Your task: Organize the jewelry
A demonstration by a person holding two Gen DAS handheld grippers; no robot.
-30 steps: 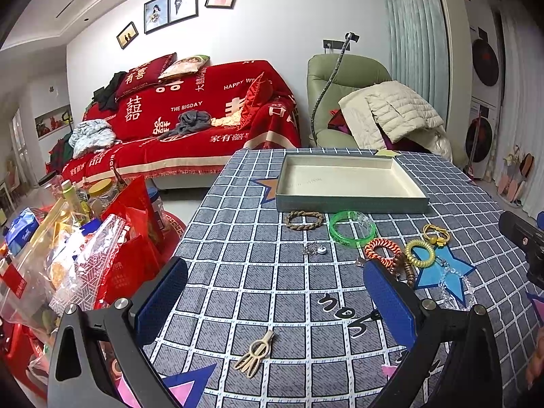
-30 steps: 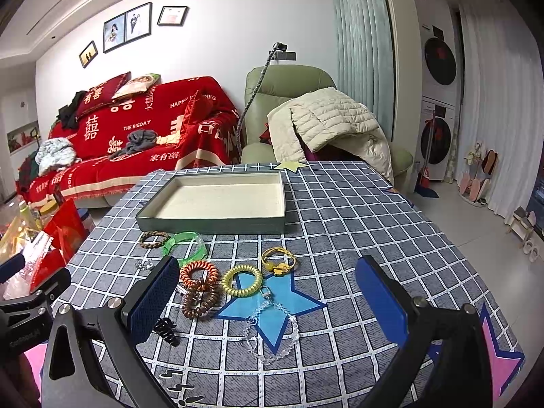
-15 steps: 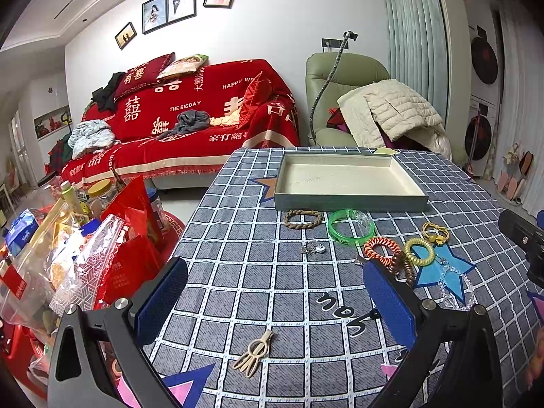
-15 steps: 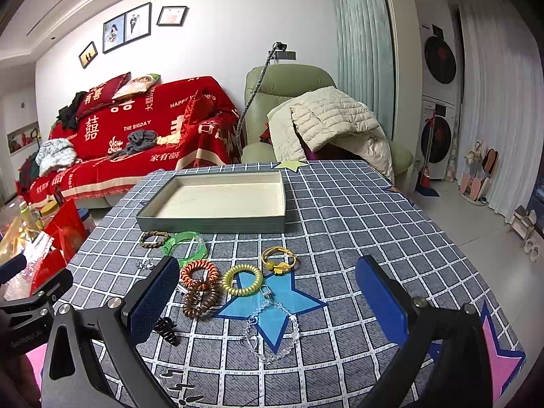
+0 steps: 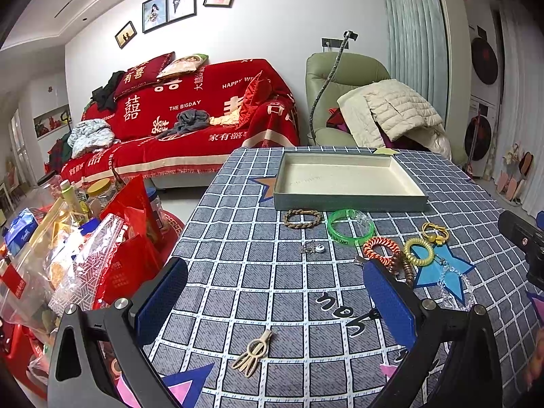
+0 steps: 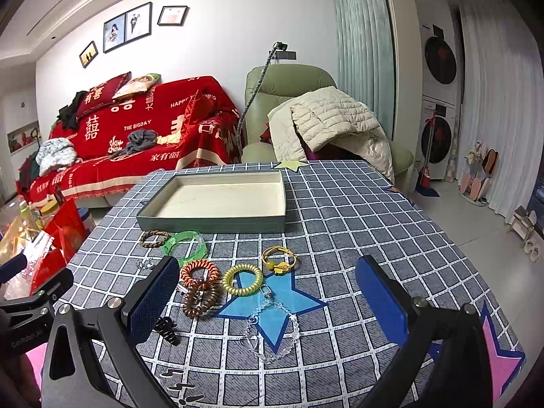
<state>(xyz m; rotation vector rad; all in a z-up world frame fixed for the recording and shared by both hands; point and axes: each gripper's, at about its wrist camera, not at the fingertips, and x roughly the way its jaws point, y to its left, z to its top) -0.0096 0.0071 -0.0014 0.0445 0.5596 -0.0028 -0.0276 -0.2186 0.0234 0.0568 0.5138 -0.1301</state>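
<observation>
Grey-green shallow tray sits bare at the far middle of the checked tablecloth; nothing sorted yet, so this reads as the approach before the first pick. Left gripper wide, holding nothing, above the cloth. Right gripper likewise wide and unloaded.

Jewelry lies loose between tray and tools: braided bracelet and green bangle just in front of the tray; orange coil tie, brown coil tie, yellow coil tie and clear bead bracelet close ahead of the right gripper. Beige hair clip lies nearest the left gripper.

Next move probably calls for lowering one gripper over a single piece and closing on its rim.
</observation>
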